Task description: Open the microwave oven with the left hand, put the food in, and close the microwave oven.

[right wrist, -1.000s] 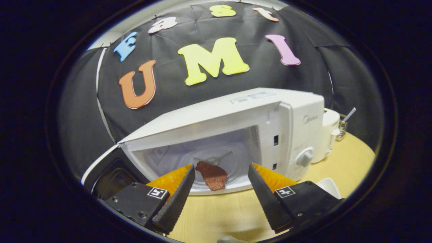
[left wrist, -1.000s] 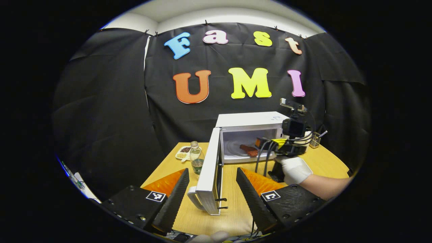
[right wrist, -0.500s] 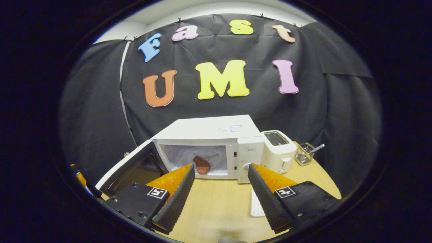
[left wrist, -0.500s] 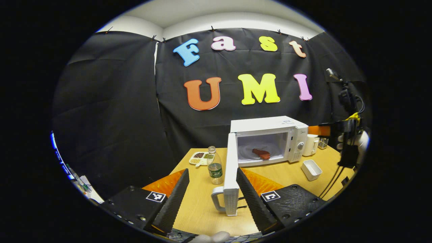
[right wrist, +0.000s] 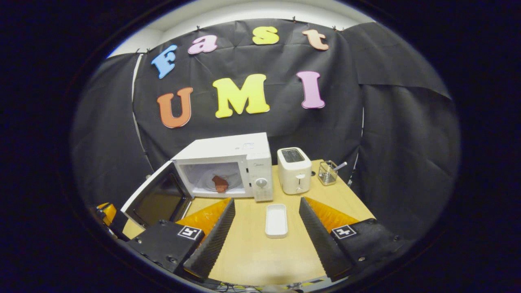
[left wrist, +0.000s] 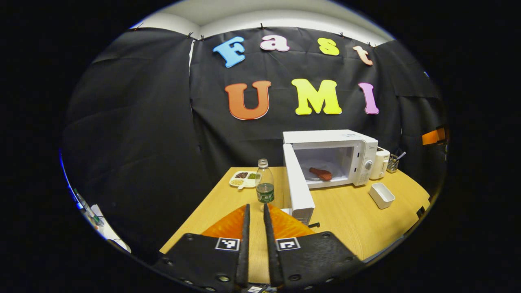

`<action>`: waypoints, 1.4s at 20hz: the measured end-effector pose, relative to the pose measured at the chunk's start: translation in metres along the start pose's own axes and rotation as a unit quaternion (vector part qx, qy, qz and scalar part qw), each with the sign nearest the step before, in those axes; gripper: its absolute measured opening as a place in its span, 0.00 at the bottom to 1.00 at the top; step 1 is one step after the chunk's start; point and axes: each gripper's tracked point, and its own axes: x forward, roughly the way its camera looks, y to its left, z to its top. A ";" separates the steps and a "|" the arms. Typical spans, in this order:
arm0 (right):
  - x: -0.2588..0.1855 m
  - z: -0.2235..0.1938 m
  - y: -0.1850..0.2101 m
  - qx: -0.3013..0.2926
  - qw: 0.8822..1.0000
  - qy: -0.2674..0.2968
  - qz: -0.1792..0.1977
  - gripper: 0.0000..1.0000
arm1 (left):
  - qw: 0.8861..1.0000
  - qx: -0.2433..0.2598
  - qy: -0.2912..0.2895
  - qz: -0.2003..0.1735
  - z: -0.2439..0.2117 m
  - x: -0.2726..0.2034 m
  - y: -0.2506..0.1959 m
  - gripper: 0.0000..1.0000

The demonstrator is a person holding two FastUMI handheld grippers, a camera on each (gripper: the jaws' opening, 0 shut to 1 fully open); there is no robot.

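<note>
With the reddish-brown piece of food (left wrist: 320,173) already on the turntable inside the white microwave oven (left wrist: 358,152) at the tabletop's far edge, your clenched, empty left tool (left wrist: 255,211) could glance off the open white door (left wrist: 299,189) and leave it ajar, while your right tool (right wrist: 264,221) hangs released.

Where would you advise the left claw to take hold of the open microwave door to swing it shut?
Probably the door at its free outer edge, approached from its outside face: it stands wide open, hinged at the microwave's left, so that edge gives most leverage.
</note>
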 end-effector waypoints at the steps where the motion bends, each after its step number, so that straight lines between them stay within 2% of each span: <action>1: -0.004 -0.003 -0.006 0.004 1.000 0.004 -0.004 1.00 | 1.000 0.005 0.001 0.008 -0.005 0.006 0.004 0.15; 2: -0.008 -0.006 -0.012 0.005 1.000 0.006 -0.007 1.00 | 1.000 0.012 -0.001 0.011 -0.009 0.014 0.006 0.01; 7: -0.020 -0.012 -0.035 0.000 0.999 0.014 -0.029 1.00 | 1.000 -0.012 0.007 0.017 -0.029 0.037 0.016 0.00; 12: -0.027 -0.024 -0.053 0.004 0.998 0.033 -0.045 1.00 | 1.000 0.005 0.028 -0.008 -0.047 0.052 -0.003 0.00; 14: -0.030 -0.028 -0.060 0.007 0.998 0.039 -0.050 1.00 | 0.999 0.020 0.024 -0.005 -0.048 0.056 -0.008 0.00; 21: -0.035 -0.035 -0.074 0.007 0.997 0.049 -0.054 1.00 | 0.997 0.027 0.024 -0.068 -0.048 0.049 -0.073 0.00; 28: -0.039 -0.032 -0.105 0.010 0.996 0.050 -0.067 1.00 | 0.991 0.023 0.018 -0.130 -0.037 0.060 -0.156 0.00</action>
